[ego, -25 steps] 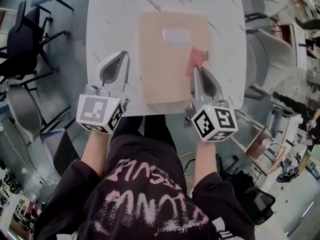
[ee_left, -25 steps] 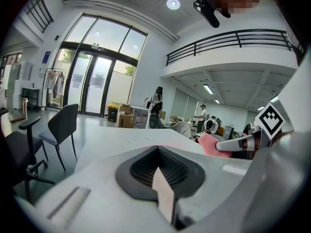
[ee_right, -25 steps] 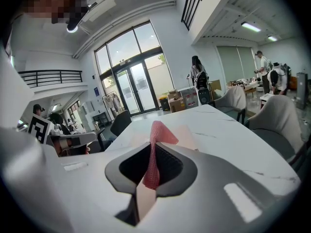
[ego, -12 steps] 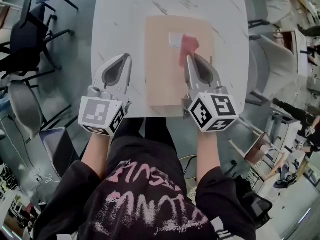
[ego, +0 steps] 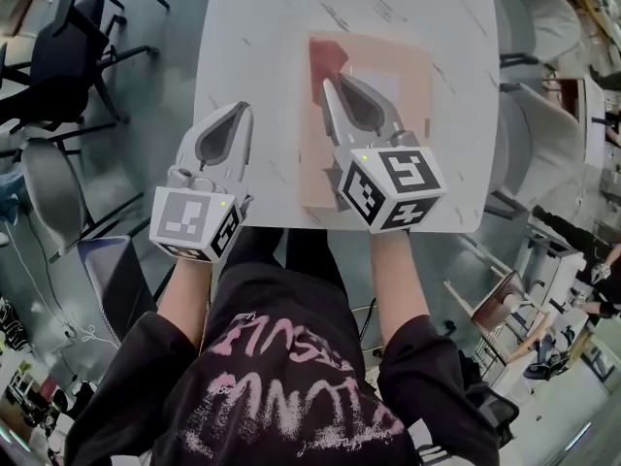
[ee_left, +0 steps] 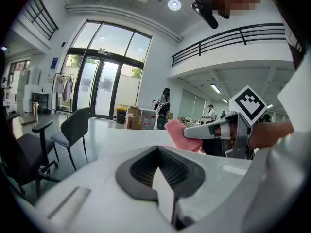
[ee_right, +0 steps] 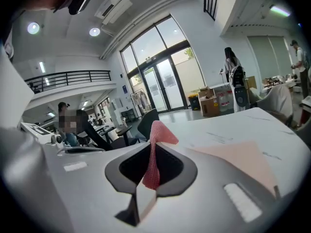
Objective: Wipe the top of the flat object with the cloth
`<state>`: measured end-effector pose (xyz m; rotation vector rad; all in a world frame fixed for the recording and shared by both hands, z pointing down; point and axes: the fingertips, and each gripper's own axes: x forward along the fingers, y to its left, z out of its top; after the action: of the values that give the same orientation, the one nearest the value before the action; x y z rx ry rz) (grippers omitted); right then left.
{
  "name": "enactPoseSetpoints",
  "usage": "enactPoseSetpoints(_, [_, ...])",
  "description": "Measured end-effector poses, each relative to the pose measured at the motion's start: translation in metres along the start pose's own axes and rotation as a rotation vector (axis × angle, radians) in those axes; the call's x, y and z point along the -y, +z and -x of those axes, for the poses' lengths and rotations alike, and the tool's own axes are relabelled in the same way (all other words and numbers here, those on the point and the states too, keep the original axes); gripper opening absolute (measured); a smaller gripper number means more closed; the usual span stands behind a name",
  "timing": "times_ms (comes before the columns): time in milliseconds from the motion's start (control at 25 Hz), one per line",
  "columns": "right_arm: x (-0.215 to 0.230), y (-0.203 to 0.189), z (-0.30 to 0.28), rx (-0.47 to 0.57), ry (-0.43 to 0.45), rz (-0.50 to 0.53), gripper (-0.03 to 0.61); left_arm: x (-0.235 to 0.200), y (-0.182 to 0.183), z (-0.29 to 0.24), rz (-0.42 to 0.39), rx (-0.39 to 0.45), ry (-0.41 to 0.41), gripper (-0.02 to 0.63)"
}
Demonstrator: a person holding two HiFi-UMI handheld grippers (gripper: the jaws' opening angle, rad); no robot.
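A flat pinkish-beige object (ego: 374,115) with a white label (ego: 380,83) lies on the white marble table (ego: 262,37). My right gripper (ego: 328,81) is shut on a red cloth (ego: 326,59), which rests at the object's far left corner. In the right gripper view the cloth (ee_right: 154,152) sticks up from between the closed jaws, and the flat object (ee_right: 238,157) lies to the right. My left gripper (ego: 237,108) is shut on nothing and sits over bare table left of the object. The left gripper view shows the right gripper (ee_left: 214,130) with the cloth (ee_left: 176,131).
Dark office chairs (ego: 58,61) stand left of the table and a grey chair (ego: 543,115) stands right of it. The table's near edge runs just under both gripper cubes. People and cardboard boxes (ee_left: 133,119) stand far off in the hall.
My right gripper has carried the cloth from the object's right edge leftward and away from me to its far left corner. The left gripper has stayed put.
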<state>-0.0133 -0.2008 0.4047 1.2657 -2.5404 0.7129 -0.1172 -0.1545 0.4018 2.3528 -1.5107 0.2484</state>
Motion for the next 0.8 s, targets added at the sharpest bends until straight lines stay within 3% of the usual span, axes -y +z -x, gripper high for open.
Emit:
enactPoseSetpoints(400, [-0.024,-0.018,-0.039,-0.074,0.102,0.001,0.048,-0.007,-0.005,0.007,0.004,-0.006,0.029,0.0])
enactPoseSetpoints(800, [0.001,-0.037,-0.05,-0.163,0.074,-0.048,0.048,-0.008,-0.006,0.002,0.002,-0.017,0.028,0.0])
